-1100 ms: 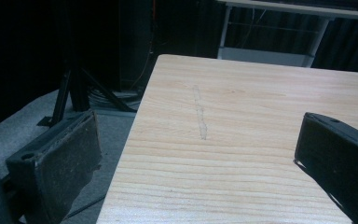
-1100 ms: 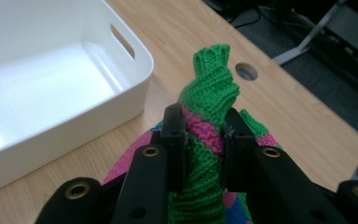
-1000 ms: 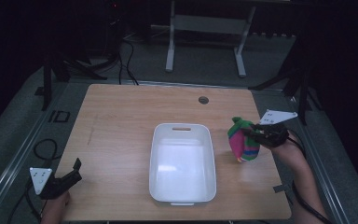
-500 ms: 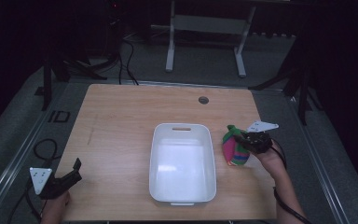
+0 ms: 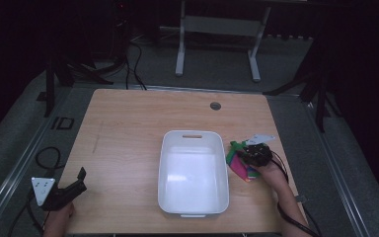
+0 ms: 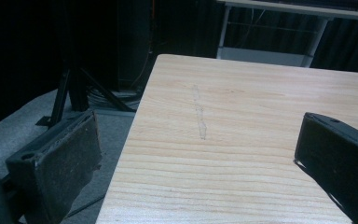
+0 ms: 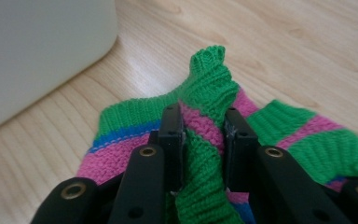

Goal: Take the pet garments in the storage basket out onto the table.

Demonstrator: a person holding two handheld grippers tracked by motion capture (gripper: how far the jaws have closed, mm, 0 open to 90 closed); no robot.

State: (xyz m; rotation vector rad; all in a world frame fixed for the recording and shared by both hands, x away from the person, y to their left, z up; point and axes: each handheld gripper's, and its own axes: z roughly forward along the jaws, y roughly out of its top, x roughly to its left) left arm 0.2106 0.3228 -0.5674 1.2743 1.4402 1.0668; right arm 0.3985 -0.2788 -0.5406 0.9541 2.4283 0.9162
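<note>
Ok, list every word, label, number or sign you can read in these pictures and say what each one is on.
"ID": pale marking on the dark frame just off the table's left edge, in the high view; it reads roughly so, being small and dim.
White bin: no text.
Striped knit cloth: no label showing.
Left gripper's grey plate: small dark dots, no letters.

The counter (image 5: 128, 148) is seen to be of pale wood with a fine grain and a smooth, faintly sheened finish. At the right of the high view, a ribbed knitted cloth (image 7: 205, 88) in green, pink and blue is shown, soft and matt. The white tub (image 5: 193, 197) at centre appears to be smooth, slightly glossy plastic.
</note>
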